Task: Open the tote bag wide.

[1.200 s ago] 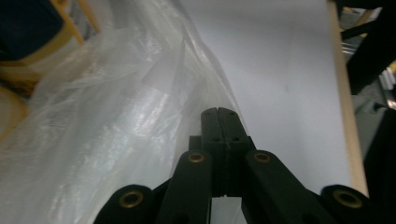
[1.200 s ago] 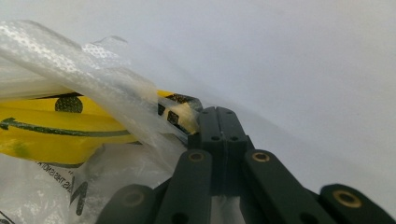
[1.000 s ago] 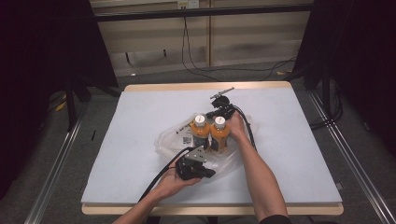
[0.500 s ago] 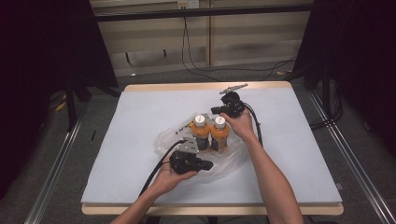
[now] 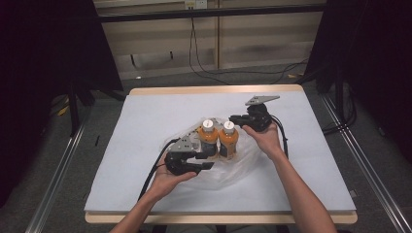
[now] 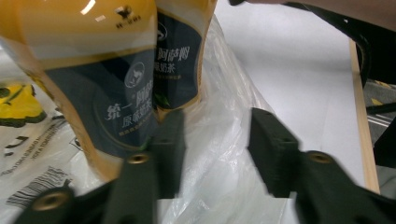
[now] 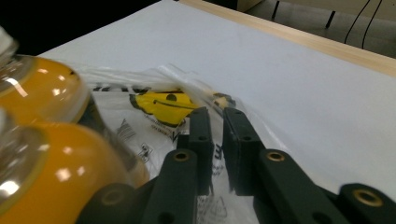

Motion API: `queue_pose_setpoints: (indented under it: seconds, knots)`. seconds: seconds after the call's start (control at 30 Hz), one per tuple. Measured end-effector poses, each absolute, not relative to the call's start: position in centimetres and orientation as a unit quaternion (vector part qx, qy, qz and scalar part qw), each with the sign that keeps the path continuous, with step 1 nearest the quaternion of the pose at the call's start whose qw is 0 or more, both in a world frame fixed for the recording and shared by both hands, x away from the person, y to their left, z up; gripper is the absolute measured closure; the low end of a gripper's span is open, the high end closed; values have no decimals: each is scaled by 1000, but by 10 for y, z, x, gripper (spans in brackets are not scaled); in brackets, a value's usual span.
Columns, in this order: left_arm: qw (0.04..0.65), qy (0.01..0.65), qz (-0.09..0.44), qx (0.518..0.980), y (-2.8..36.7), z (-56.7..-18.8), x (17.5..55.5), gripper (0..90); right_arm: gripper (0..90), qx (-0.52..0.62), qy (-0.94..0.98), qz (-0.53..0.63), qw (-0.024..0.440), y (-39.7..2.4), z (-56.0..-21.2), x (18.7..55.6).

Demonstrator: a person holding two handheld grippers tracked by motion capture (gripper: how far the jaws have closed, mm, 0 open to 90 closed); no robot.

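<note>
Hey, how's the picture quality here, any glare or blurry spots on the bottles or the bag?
Left gripper view: near bottle has a glare streak at top, its label readable; claw jaws soft. Right gripper view: both bottles blurred with bright highlights, plastic bag print fairly sharp. High view: table evenly lit, surroundings dark.

In the left gripper view, both bottles (image 6: 93,93) lose their caps to the top edge.

**Bright table, dark room, soft close-ups**

From above, my table (image 5: 145,121) is evenly lit while the room's sides sink into black. In my left gripper view the bottles (image 6: 107,70) show glare and blur; my right gripper view blurs nearby.
</note>
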State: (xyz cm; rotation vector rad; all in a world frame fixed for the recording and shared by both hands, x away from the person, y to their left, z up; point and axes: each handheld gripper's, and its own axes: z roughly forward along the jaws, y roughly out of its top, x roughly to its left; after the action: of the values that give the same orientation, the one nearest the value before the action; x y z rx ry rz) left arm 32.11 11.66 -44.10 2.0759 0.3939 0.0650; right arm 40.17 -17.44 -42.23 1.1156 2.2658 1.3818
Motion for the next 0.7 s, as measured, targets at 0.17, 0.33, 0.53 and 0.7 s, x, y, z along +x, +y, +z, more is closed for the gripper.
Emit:
queue_pose_setpoints:
  seconds: [0.17, 0.33, 0.53, 0.7]
  knots:
    - [493, 176, 53, 851, 124, -433, 320, 330, 635, 381, 769, 496, 132, -188, -417, 379]
    - [500, 188, 63, 843, 137, -427, 319, 177, 466, 384, 766, 492, 150, -205, -409, 356]
    - [489, 209, 74, 844, 159, -423, 317, 95, 312, 394, 759, 491, 168, -223, -403, 329]
    - [483, 226, 76, 843, 177, -423, 313, 78, 226, 405, 747, 499, 173, -235, -401, 306]
